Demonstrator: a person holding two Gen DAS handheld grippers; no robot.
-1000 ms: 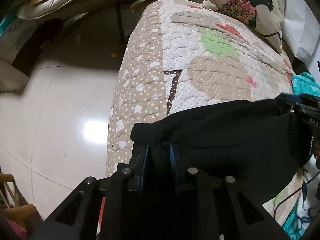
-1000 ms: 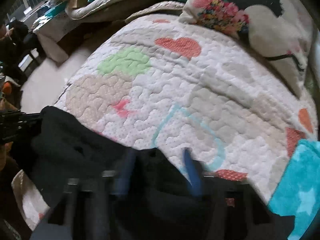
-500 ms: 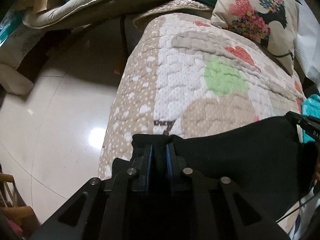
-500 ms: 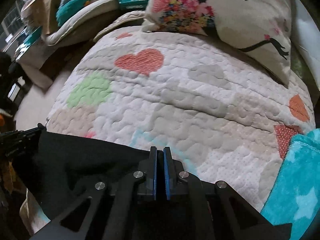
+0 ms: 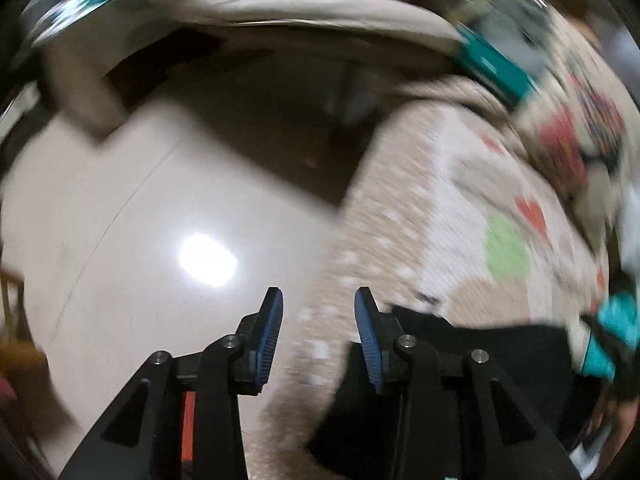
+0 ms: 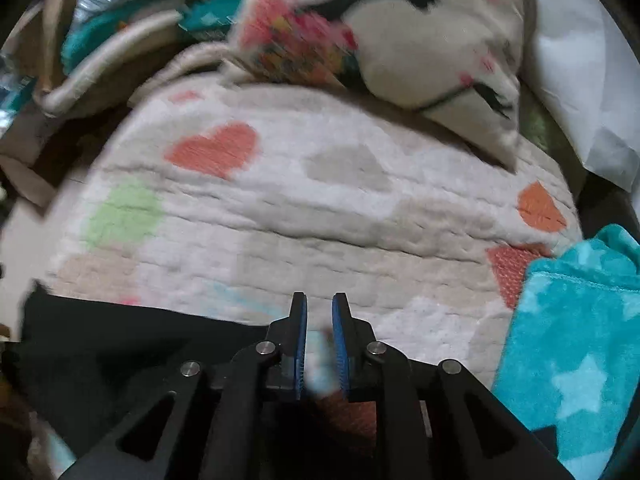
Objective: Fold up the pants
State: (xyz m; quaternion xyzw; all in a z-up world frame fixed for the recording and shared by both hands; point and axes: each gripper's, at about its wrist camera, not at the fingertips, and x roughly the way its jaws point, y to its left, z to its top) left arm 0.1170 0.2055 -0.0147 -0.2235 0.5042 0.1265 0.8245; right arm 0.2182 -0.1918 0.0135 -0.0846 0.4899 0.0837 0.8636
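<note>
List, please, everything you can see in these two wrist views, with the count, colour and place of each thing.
pants: one, black, flat on the quilt's near edge
quilt: one, white with hearts and blobs, covering the bed
pillow: one, cream with floral print, at the bed's far end
blanket: one, teal with stars, right of the quilt
floor: one, pale glossy tile, left of the bed
left gripper: one, black with blue pads, open, holding nothing
right gripper: one, black with blue pads, slightly open, holding nothing
</note>
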